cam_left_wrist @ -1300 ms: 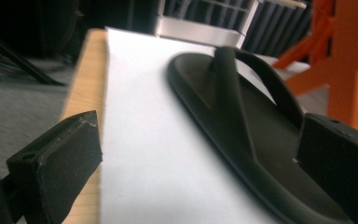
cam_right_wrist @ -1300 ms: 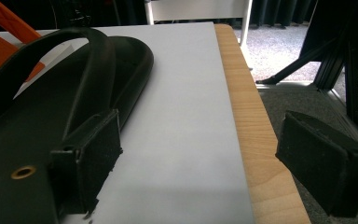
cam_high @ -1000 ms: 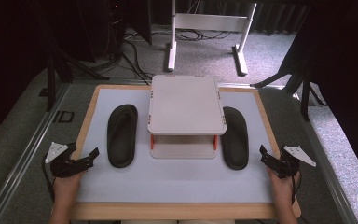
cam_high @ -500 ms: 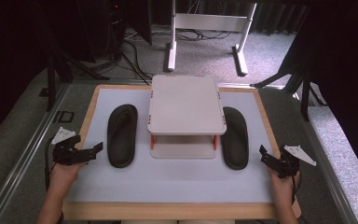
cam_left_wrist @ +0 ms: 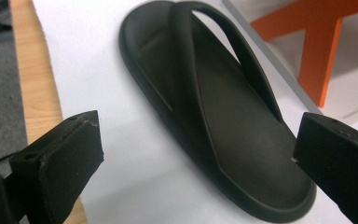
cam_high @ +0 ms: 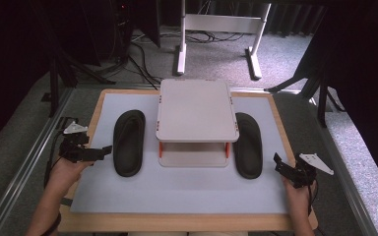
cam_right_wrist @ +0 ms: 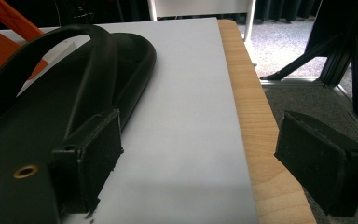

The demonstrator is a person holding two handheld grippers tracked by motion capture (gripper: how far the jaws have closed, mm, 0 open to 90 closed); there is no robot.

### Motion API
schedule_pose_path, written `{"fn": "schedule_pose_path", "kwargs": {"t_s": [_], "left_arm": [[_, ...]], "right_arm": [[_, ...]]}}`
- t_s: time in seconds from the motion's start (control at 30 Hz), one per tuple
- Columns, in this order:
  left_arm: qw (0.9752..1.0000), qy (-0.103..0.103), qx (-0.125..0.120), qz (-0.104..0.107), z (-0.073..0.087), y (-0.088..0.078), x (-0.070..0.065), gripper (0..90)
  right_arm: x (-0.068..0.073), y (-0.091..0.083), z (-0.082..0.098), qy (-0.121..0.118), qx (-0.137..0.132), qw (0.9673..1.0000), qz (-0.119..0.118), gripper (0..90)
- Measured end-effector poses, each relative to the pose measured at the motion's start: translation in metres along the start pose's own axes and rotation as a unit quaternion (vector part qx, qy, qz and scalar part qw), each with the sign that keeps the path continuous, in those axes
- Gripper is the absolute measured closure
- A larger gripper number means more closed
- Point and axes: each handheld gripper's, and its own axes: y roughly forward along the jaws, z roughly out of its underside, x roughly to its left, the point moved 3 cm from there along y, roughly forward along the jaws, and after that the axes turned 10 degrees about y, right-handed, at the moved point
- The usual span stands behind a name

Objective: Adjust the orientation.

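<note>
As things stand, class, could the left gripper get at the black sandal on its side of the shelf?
Probably yes. The left gripper has its jaws open, pointing at the left sandal, with only bare white mat between them. The small shelf stands beside the sandal, not over it.

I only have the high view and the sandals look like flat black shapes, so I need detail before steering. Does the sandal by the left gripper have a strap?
Observer: Yes. In the left gripper view the left sandal has a thong strap arching over its footbed.
Operator: Are the left gripper's jaws open?
Observer: Open wide; the left gripper frames the sandal's end without touching it.
Operator: And what holds up the white shelf?
Observer: Orange legs, crossed under its top.
</note>
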Motion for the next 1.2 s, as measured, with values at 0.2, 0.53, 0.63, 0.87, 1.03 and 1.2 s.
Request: {"fn": "schedule_pose_path", "kwargs": {"t_s": [0.2,0.53,0.63,0.87,1.03,1.2], "left_arm": [[0.9988,0.019,0.045,0.004,-0.019,0.004,0.002,2.8],[0.9943,0.024,0.102,0.018,-0.044,0.02,0.006,4.8],[0.9908,0.023,0.128,0.038,-0.056,0.03,0.005,6.5],[0.9838,0.01,0.173,0.046,-0.068,0.051,0.008,12.6],[0.9799,-0.01,0.193,0.049,-0.067,0.065,0.014,15.2],[0.9767,-0.021,0.207,0.053,-0.067,0.076,0.019,19.5]], "right_arm": [[0.0,0.0,0.0,-0.004,-0.001,1.0,0.0,13.9],[0.001,0.0,0.0,-0.005,0.002,1.0,-0.002,13.9],[0.001,0.0,0.0,-0.007,0.003,1.0,-0.003,13.9],[0.001,0.0,0.0,-0.007,0.004,1.0,-0.006,14.0],[0.001,0.0,0.0,-0.008,0.004,0.9999,-0.007,14.0],[0.001,0.0,0.0,-0.008,0.004,0.9999,-0.008,14.0]]}}
